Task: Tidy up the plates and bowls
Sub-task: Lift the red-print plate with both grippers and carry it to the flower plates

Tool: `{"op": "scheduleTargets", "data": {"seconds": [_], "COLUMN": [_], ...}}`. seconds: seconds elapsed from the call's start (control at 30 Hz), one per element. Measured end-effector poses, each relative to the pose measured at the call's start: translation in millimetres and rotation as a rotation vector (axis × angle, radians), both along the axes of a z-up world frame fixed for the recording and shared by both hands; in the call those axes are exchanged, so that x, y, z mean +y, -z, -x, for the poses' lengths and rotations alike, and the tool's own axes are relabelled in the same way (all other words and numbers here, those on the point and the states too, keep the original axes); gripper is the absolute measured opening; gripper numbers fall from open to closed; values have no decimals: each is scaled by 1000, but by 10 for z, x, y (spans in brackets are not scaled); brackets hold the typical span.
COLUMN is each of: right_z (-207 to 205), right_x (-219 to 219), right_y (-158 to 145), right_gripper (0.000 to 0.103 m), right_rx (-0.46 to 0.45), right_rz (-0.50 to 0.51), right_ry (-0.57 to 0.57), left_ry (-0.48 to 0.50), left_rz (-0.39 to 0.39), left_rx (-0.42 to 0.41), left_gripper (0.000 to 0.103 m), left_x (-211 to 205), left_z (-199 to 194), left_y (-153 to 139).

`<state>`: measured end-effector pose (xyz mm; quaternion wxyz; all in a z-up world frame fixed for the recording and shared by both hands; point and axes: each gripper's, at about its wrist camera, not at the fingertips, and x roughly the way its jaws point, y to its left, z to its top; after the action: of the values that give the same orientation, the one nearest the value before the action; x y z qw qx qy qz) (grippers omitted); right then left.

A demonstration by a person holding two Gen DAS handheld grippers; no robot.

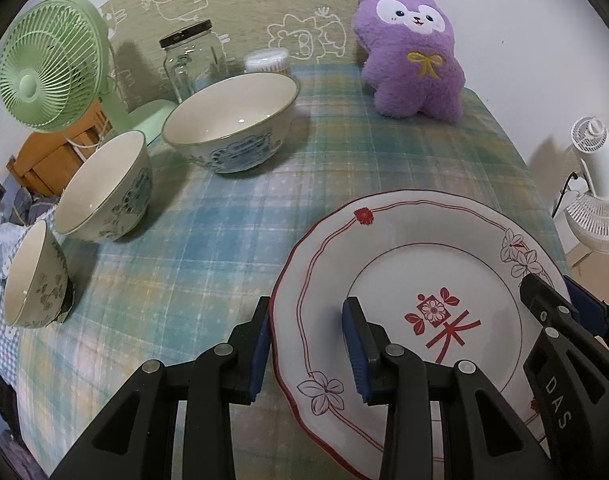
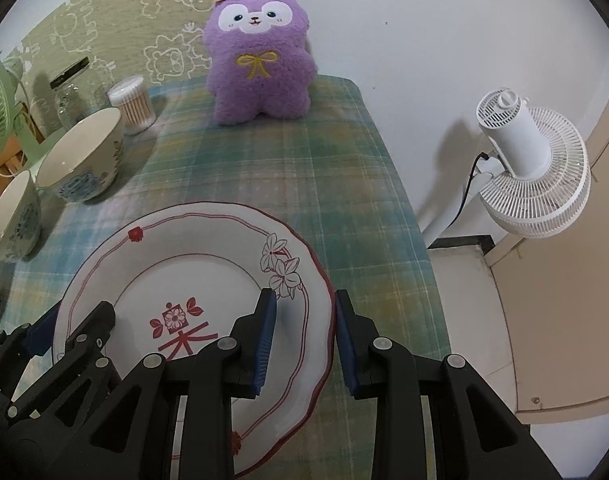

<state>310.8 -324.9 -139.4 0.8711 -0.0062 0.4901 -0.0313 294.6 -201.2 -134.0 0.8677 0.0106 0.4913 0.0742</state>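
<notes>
— While both sides are pinching it, the plate (image 1: 404, 280) is hanging tilted just over the bench (image 1: 208, 240), isn't it?

— Yes. The left hand-held gripper (image 1: 308, 348) is clamping the plate's left rim, one pad on top and one underneath, jaws narrow. The right hand-held gripper (image 2: 304, 336) is doing the same on the opposite rim.

— So what is making this carry go well?

— I'd say keeping the two hands moving together, so neither one is twisting or prying at the rim. The grip is only on the edges, and glazed ceramic could be slipping on the pads.

— And the bowls (image 1: 230, 124)?

— Three are sitting in a row along the left, well apart from the plate. The plush (image 1: 412, 52) is standing at the far end, so open cloth is waiting between.

— Then setting it down level?

— Probably, and only loosening once the plate is resting flat.
</notes>
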Motion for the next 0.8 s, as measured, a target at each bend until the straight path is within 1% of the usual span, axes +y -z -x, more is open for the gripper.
{"op": "scheduleTargets", "data": {"seconds": [0.3, 0.8], "right_z": [179, 570], "right_x": [77, 155], "right_y": [-163, -613], "right_gripper": [32, 32], "right_rx": [-31, -114], "right_rz": [10, 27], "right_ry": [8, 44], "left_ry": [4, 37], "left_rz": [13, 39], "left_rx": [-28, -116], "left_gripper": [34, 34], "left_x": [65, 128], "left_z": [185, 545], "left_y": [-127, -531]}}
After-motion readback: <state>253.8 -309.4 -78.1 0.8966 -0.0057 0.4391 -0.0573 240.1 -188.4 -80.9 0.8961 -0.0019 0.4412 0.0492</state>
